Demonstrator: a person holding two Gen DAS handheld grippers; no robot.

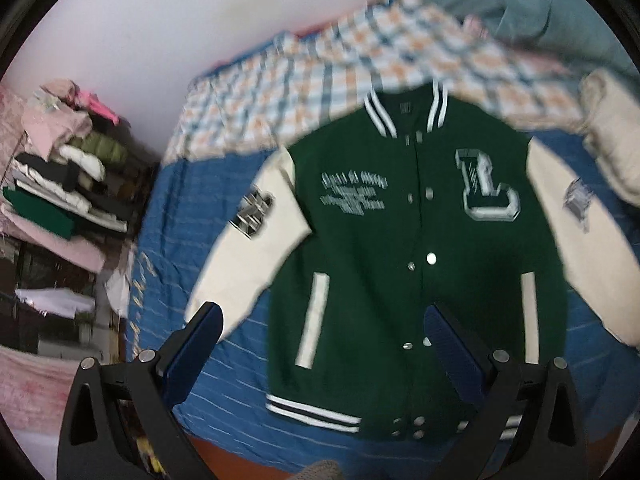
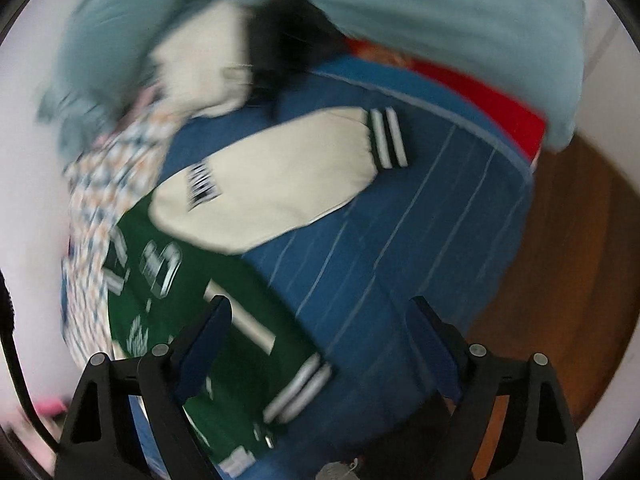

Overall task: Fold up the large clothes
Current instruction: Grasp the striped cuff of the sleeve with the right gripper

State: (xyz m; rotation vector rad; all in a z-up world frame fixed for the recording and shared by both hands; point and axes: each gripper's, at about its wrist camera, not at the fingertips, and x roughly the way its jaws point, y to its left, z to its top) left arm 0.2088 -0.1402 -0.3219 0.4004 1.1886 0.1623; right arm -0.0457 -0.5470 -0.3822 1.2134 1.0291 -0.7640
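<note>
A green varsity jacket (image 1: 400, 216) with cream sleeves and a large "L" patch lies flat, front up, on a blue striped bedsheet (image 1: 192, 240). Both sleeves spread outward. My left gripper (image 1: 324, 320) is open and empty, hovering above the jacket's lower hem. In the right wrist view the jacket body (image 2: 168, 312) is at lower left and one cream sleeve (image 2: 272, 184) with a striped cuff stretches across the sheet. My right gripper (image 2: 320, 316) is open and empty above the sheet beside the hem.
A checked quilt (image 1: 320, 64) and a cream pillow (image 1: 612, 128) lie at the head of the bed. A rack of folded clothes (image 1: 68, 176) stands at the left. A teal blanket (image 2: 440, 8) and wooden floor (image 2: 560, 260) lie past the bed's edge.
</note>
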